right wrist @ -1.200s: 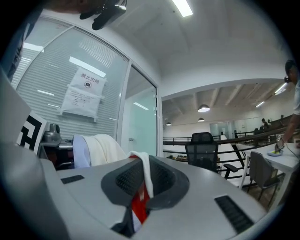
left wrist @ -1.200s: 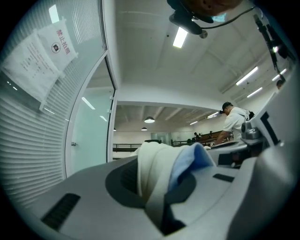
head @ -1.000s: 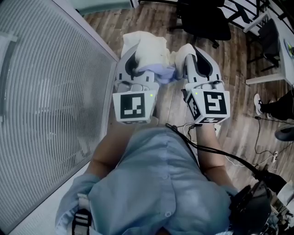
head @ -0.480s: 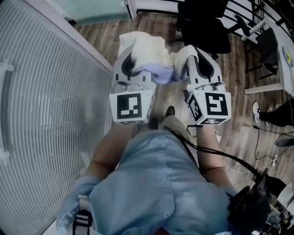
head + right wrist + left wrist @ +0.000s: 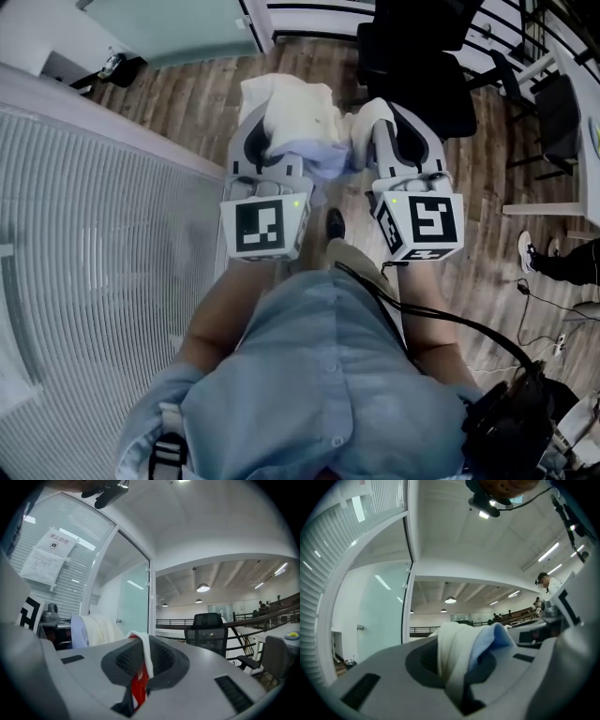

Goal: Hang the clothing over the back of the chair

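A cream garment with a light-blue lining [image 5: 298,117] is bunched between my two grippers, in front of my chest. My left gripper [image 5: 272,127] is shut on its cream and blue folds [image 5: 464,653]. My right gripper [image 5: 386,117] is shut on a white edge of it that has a red label [image 5: 139,677]. A black office chair [image 5: 420,61] stands on the wooden floor just beyond the right gripper. In the right gripper view the chair's back [image 5: 207,629] faces me, a little right of the jaws. The left gripper view does not show the chair.
A glass wall with blinds [image 5: 94,244] runs along my left. A white desk [image 5: 574,122] and a second dark chair [image 5: 551,98] stand at the right. Cables [image 5: 539,295] and another person's shoe [image 5: 527,251] lie on the floor at right. A railing [image 5: 309,7] crosses the far side.
I have walked on with the garment held by both grippers. The glass wall has slid back to the left, more wooden floor shows, and the black chair is closer.
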Tool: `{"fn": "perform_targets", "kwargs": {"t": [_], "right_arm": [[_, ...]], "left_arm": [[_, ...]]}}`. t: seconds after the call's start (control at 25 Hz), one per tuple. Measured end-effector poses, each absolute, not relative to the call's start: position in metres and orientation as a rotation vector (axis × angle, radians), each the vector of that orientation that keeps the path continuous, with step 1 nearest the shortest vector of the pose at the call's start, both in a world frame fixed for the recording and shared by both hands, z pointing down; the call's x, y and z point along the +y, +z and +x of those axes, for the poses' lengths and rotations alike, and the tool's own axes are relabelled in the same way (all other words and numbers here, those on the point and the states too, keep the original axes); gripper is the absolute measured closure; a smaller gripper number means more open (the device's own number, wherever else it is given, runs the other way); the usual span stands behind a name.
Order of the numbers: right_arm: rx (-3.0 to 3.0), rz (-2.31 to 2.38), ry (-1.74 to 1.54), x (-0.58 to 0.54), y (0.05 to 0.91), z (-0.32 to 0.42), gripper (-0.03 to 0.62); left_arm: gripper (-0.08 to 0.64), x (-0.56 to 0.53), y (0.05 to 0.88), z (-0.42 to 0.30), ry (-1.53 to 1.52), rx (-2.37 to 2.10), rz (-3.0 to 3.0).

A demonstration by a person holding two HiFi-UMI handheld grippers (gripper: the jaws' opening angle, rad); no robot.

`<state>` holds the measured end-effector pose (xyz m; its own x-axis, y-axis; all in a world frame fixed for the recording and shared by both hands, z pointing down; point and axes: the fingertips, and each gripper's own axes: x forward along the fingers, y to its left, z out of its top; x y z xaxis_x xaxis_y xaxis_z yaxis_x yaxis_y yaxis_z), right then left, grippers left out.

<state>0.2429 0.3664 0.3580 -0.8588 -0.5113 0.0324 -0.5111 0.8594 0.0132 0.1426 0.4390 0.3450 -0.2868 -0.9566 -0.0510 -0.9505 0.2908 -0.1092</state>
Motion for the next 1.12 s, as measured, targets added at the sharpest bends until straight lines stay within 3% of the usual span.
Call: {"fn": "perform_targets", "kwargs": {"t": [0.24,0.6,1.12], "right_arm": [[-3.028,0.78,-0.015,0.272,0.339,0.195,0.568],[-3.09,0.775,-0.114,0.243,0.356,0.179,0.568],[-2.981,0.812,-0.017,0.132,0.388,0.027,0.568]], "left_arm": [[0.518,0.341,0.325,0.103,-0.09,2.438,-1.788],[0.518,0.321,0.347,0.088,-0.044,2.402,-1.712],[0.518,0.202,0.376,-0.069,-0.066,2.452,-1.822]]}}
